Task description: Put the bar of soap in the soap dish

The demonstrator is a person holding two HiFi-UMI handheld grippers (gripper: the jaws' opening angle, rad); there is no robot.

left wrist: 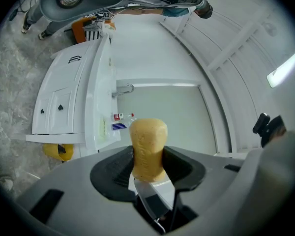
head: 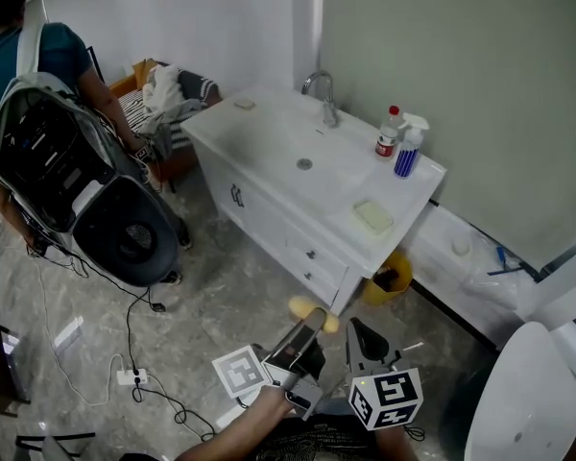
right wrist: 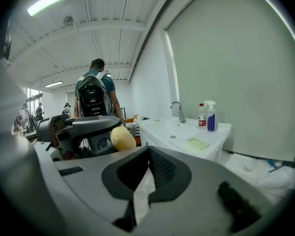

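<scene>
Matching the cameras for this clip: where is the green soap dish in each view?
Head view: soap dish right of centre, on the counter's near corner.
Left gripper view: soap dish left of centre, just left of the gripped bar of soap's top.
Right gripper view: soap dish right of centre, on the counter.
Shared landmark: blue spray bottle.

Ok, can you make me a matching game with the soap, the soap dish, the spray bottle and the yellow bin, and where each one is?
Things:
1. bar of soap
2. soap dish
3. spray bottle
4. yellow bin

Places:
A. on the floor beside the cabinet
B. gripped in the left tongs
C. at the counter's back corner, next to a red-capped bottle
D. near the counter's front edge, empty

Pairs: 1-B, 2-D, 3-C, 4-A
</scene>
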